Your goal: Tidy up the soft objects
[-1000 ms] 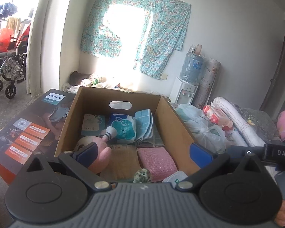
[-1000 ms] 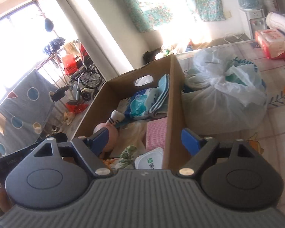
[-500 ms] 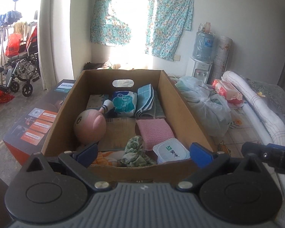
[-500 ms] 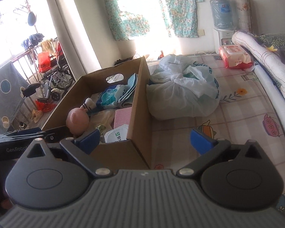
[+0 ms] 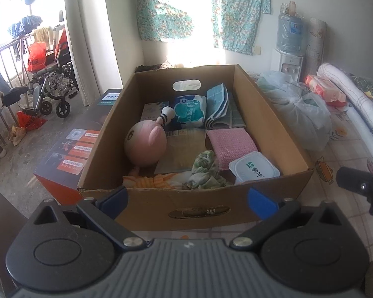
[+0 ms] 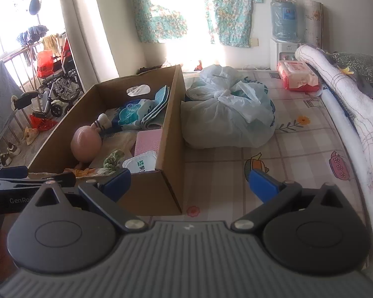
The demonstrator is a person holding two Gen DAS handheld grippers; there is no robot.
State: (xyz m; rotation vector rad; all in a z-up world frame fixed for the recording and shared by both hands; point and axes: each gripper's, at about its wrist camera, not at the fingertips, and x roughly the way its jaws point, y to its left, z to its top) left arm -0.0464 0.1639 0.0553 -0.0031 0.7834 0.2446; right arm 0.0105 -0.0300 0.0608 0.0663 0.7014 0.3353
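An open cardboard box (image 5: 268, 114) (image 6: 171, 114) stands on the floor mat. In it lie a pink plush doll (image 5: 145, 144) (image 6: 85, 144), a pink cloth (image 5: 231, 144), folded blue towels (image 5: 217, 106), a blue-white pack (image 5: 190, 110), a green crumpled cloth (image 5: 204, 168), an orange striped cloth (image 5: 146, 181) and a white lidded tub (image 5: 253, 170). My left gripper (image 5: 187, 200) is open and empty, in front of the box's near wall. My right gripper (image 6: 189, 185) is open and empty, at the box's near right corner.
A tied white plastic bag (image 6: 228, 114) lies right of the box. A red wipes pack (image 6: 298, 77), a rolled white quilt (image 6: 340, 99) and a water dispenser (image 6: 283, 37) are at the right. A printed carton (image 5: 79, 146) lies left of the box, a wheelchair (image 5: 52, 82) beyond.
Both grippers have pulled back and up from over the box; the whole box now shows in front of them. Both stay open and empty.
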